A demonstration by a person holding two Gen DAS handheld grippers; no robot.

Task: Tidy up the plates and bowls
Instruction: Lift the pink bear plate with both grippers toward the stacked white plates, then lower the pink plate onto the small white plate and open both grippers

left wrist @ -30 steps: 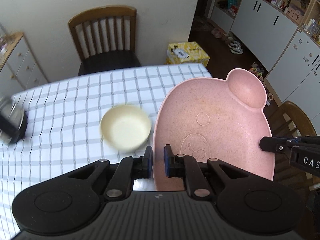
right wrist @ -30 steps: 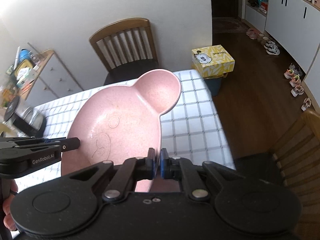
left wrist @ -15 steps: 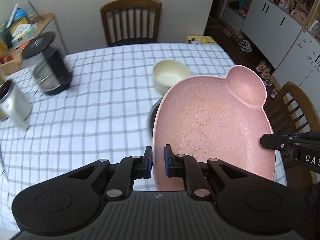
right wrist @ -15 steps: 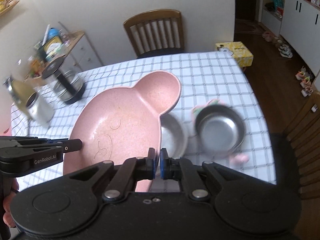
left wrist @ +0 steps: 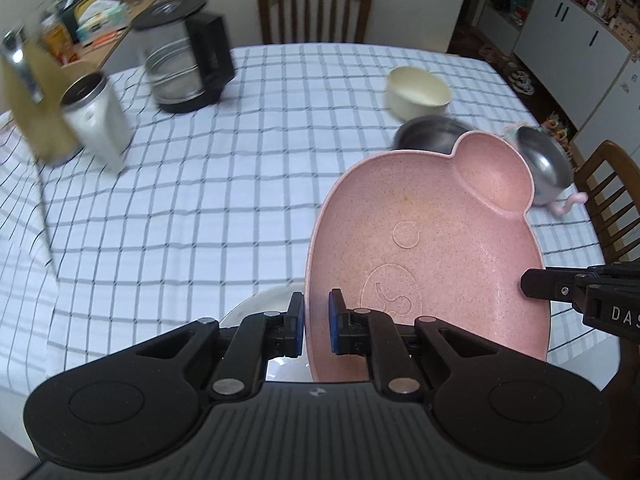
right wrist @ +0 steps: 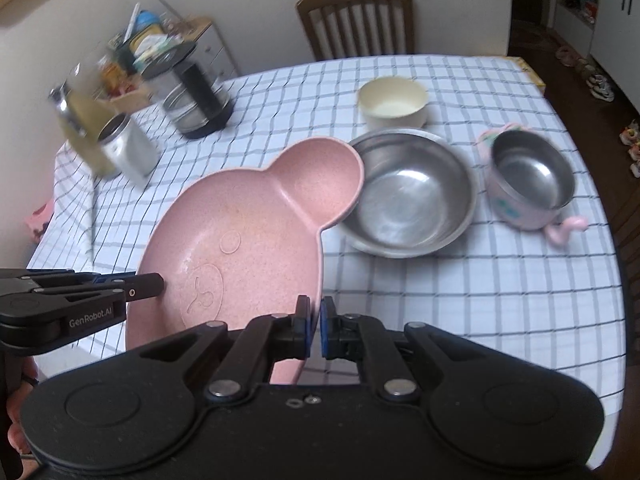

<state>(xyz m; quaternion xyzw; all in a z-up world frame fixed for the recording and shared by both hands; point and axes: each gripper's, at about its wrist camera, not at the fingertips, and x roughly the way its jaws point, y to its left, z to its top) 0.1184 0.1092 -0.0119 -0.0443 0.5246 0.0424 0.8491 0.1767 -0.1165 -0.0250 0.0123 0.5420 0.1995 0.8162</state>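
Note:
Both grippers hold a pink bear-shaped plate (left wrist: 432, 248) above the checked table (left wrist: 224, 184). My left gripper (left wrist: 316, 326) is shut on its left rim, and my right gripper (right wrist: 314, 332) is shut on its right rim; the plate (right wrist: 244, 240) is tilted. A white plate (left wrist: 260, 304) lies under the left gripper. On the table stand a cream bowl (right wrist: 392, 100), a large steel bowl (right wrist: 412, 196) and a small pink-sided steel bowl with a handle (right wrist: 528, 176).
A glass kettle on a black base (left wrist: 188, 60), a steel cup (left wrist: 96, 116) and a blurred bottle (left wrist: 28, 100) stand at the left of the table. Wooden chairs stand at the far side (left wrist: 316, 4) and the right (left wrist: 612, 188). White cabinets (left wrist: 572, 44) line the right wall.
Both grippers and the pink plate have swung back and down toward the table's near side. The kettle, cup and steel bowls have come into view, and the white plate has appeared beneath.

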